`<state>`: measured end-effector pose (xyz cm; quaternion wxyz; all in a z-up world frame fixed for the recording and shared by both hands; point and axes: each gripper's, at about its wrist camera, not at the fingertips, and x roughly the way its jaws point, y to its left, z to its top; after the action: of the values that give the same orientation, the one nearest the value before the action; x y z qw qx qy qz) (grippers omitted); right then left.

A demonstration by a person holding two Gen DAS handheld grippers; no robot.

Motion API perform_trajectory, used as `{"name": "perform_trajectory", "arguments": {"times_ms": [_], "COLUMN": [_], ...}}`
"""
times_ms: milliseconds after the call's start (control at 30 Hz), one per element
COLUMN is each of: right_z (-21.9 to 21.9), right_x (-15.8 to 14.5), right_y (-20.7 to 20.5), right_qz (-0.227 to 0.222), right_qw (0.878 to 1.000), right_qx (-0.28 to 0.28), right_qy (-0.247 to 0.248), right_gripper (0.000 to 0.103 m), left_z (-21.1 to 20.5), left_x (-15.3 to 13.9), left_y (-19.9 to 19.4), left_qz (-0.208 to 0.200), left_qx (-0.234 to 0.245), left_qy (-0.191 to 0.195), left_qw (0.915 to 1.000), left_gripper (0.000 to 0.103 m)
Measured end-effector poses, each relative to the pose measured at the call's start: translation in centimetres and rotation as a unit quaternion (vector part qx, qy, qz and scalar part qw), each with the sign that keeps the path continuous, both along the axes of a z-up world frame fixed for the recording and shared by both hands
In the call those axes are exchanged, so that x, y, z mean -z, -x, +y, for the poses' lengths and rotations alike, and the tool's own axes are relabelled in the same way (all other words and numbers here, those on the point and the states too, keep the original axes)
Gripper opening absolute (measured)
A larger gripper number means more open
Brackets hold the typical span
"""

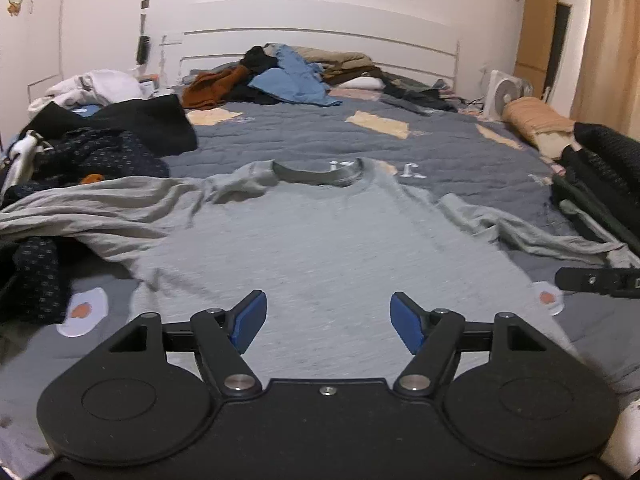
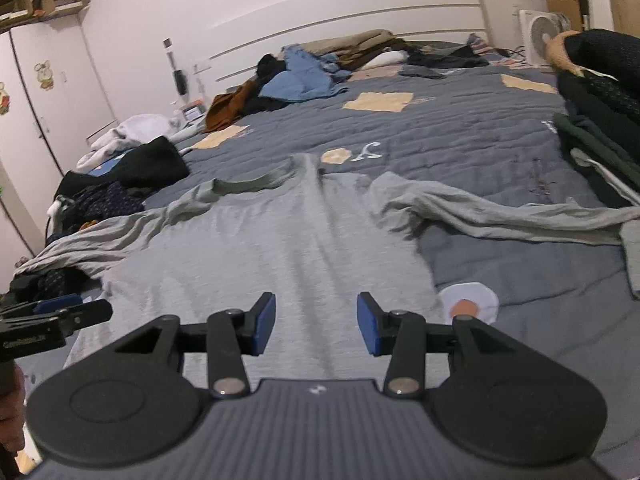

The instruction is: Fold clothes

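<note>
Grey shirt [image 1: 320, 240] amid clothes heaps [image 1: 96, 148]

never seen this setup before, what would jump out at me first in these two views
A long-sleeved grey shirt lies spread flat on the blue-grey quilted bedspread, collar toward the headboard, sleeves flung out to both sides. Just above its near hem hang the left gripper and right gripper, blue pads apart with nothing between them. Further back, a heap of blue, brown and black clothes sits by the white headboard.
</note>
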<state>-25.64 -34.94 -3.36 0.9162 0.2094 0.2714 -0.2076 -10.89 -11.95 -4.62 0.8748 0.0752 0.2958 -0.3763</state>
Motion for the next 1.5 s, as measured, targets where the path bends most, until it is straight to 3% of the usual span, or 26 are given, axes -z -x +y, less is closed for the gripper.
{"name": "perform_trajectory", "arguments": {"times_ms": [600, 1100, 1500], "right_z": [-7.3, -17.1, -21.3], "right_x": [0.4, 3.5, 6.4], "right_y": [8.1, 16.1, 14.7], "right_qz": [-0.004, 0.011, 0.046], "right_qw": [0.992, 0.954, 0.950], "right_qx": [0.130, 0.298, 0.307], "right_qy": [-0.004, -0.036, -0.042], "right_gripper": [0.044, 0.044, 0.045], "left_z": [-6.4, -10.2, -10.1], "left_x": [0.9, 2.1, 2.1], "left_y": [4.3, 6.2, 5.9], "left_qz": [0.026, 0.037, 0.040], "left_qx": [0.100, 0.134, 0.126], "left_qy": [0.019, 0.008, 0.011], "left_qw": [0.9945, 0.9903, 0.9912], "left_gripper": [0.069, 0.069, 0.069]}}
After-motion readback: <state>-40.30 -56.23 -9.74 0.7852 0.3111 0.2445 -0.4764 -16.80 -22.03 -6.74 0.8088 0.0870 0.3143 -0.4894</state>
